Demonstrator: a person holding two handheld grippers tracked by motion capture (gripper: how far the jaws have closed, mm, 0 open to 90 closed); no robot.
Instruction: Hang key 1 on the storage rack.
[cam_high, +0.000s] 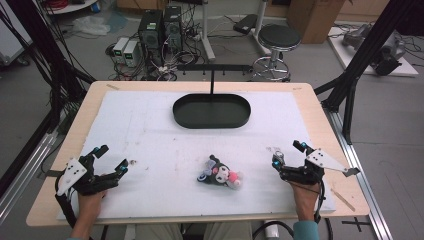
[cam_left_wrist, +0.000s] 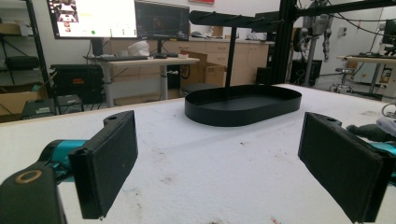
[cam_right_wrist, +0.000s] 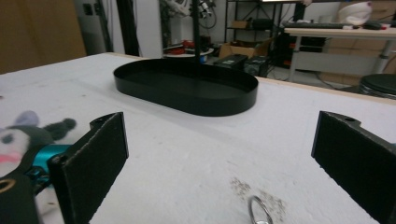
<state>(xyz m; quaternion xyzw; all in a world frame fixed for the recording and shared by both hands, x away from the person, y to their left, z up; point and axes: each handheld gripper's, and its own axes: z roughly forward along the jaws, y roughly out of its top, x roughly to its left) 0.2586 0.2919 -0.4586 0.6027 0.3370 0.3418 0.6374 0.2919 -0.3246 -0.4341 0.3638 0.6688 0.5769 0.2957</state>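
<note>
A small heap of plush charms (cam_high: 220, 175), black, white and pink, lies on the white sheet (cam_high: 150, 130) at the front centre. It also shows at the right edge of the left gripper view as plush (cam_left_wrist: 373, 131) and at the left of the right gripper view as plush (cam_right_wrist: 23, 133). My left gripper (cam_high: 112, 158) rests open at the front left, well apart from the charms; its pads (cam_left_wrist: 109, 161) have nothing between them. My right gripper (cam_high: 288, 153) stands open at the front right with bare pads (cam_right_wrist: 95, 161). A metal ring (cam_right_wrist: 259, 210) lies on the sheet just before it.
A black oval tray (cam_high: 212, 121) sits at the back centre, with a thin post carrying a hooked bar (cam_high: 214, 67). A tiny object (cam_high: 133, 162) lies by the left gripper. Black frame posts (cam_high: 350, 80) flank the table; a stool (cam_high: 278, 40) and computers (cam_high: 160, 30) stand behind.
</note>
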